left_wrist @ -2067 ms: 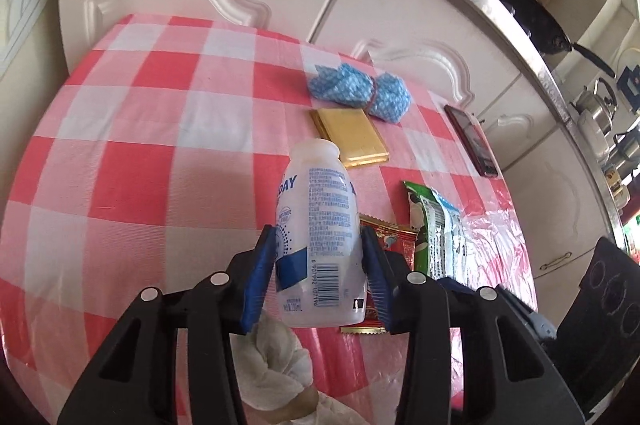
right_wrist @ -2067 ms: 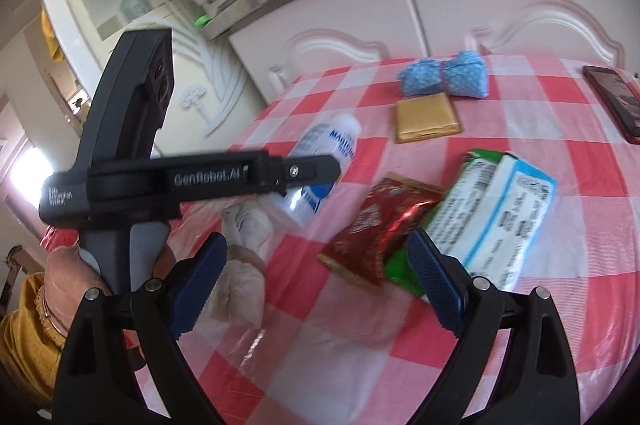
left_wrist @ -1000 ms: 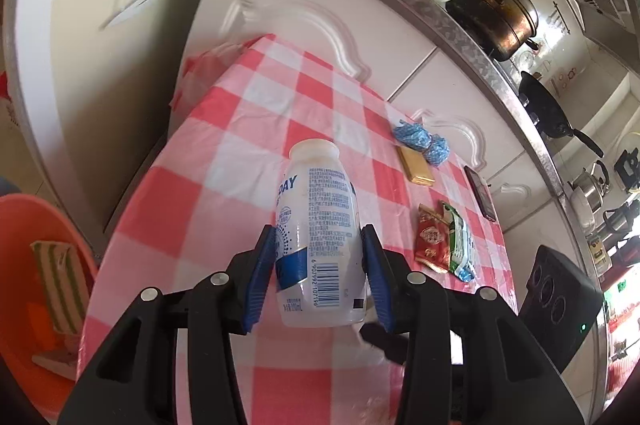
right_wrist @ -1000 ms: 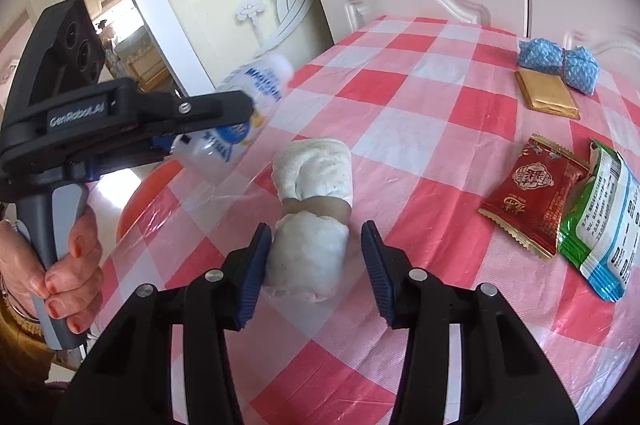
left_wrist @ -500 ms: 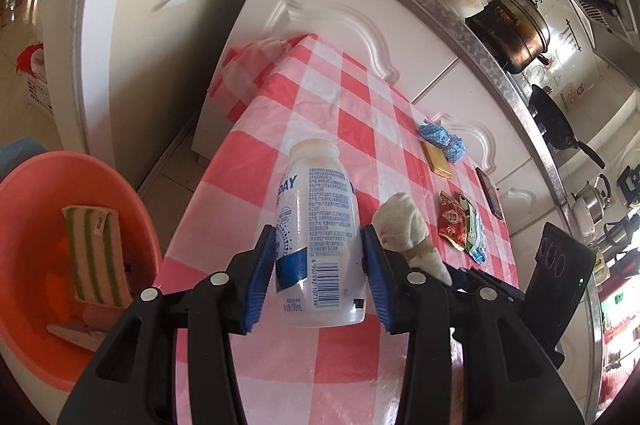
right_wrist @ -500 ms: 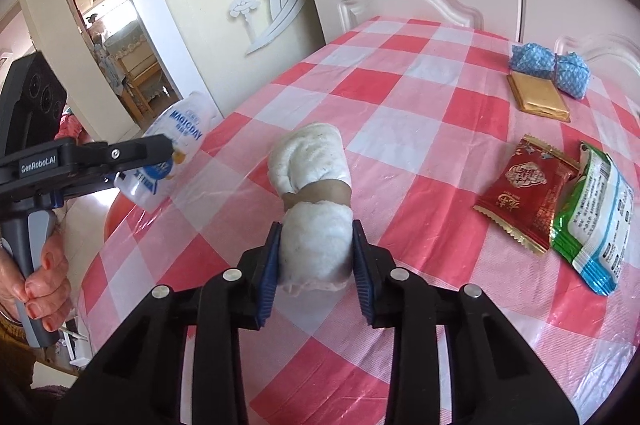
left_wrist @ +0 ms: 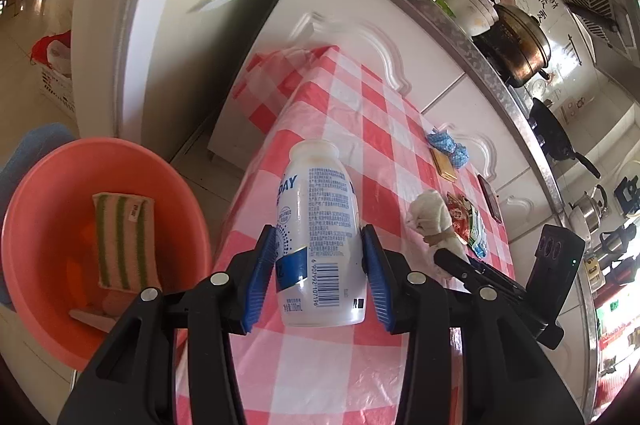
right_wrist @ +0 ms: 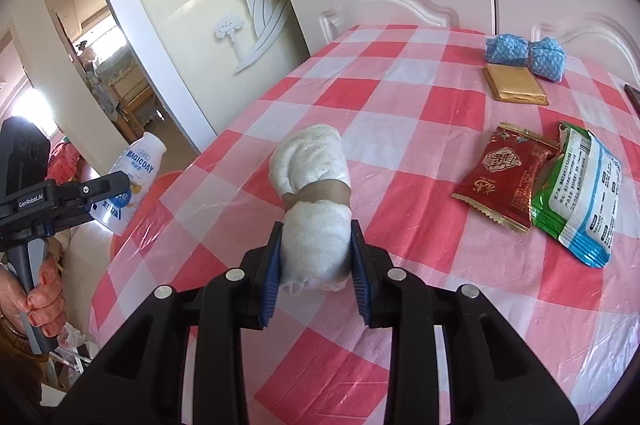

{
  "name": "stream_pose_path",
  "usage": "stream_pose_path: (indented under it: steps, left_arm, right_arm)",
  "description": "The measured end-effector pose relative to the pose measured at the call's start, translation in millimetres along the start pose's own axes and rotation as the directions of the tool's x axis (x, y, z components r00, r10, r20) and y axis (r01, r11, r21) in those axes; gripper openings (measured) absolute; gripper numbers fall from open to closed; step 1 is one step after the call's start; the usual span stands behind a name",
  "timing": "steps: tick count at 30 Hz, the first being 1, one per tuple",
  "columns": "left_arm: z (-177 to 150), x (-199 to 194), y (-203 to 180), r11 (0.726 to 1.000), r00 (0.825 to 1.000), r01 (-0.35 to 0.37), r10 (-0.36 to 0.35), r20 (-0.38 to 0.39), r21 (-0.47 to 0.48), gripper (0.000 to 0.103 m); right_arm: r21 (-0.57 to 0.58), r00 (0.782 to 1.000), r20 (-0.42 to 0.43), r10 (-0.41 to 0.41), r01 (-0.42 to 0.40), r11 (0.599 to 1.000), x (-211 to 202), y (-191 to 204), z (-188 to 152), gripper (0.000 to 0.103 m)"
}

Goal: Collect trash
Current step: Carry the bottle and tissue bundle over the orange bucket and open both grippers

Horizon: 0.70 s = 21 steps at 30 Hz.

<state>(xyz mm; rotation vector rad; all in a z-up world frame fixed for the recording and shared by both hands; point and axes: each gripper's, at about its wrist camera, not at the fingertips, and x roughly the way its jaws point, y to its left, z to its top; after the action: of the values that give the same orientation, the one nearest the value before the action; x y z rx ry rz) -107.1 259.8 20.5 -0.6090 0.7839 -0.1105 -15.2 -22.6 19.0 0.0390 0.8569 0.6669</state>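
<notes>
The left gripper [left_wrist: 318, 283] pinches the white bottle [left_wrist: 318, 245] at the tabletop's [right_wrist: 400, 105] left edge; the right gripper [right_wrist: 314, 265] pinches the white bundle [right_wrist: 312, 213] near its front edge.

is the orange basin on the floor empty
No, the orange basin holds a green-and-cream striped packet and a few other scraps near its bottom.

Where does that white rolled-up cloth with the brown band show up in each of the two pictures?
Left wrist view: the white cloth roll lies right of centre on the table, beyond the white bottle.
Right wrist view: the same roll sits at centre, between the right tool's pads.
Shared landmark: the red snack packet.
</notes>
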Motion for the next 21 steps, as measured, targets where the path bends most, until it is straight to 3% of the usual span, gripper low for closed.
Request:
stream_pose_path:
  steps: [11,21]
  left_arm:
    - [-3,-30,40,0.997,0.997,-0.06,0.062,0.038,-0.054,0.045]
    - [-8,-53,76,0.988,0.991,-0.106,0.114,0.067,-0.111,0.045]
  right_arm:
    - [-0.055,0.999,0.03,0.026,-0.024,0.998,-15,34,14,0.033]
    - [-0.167,0.993,-0.021,0.117,-0.119,0.979,0,97,22,0.033]
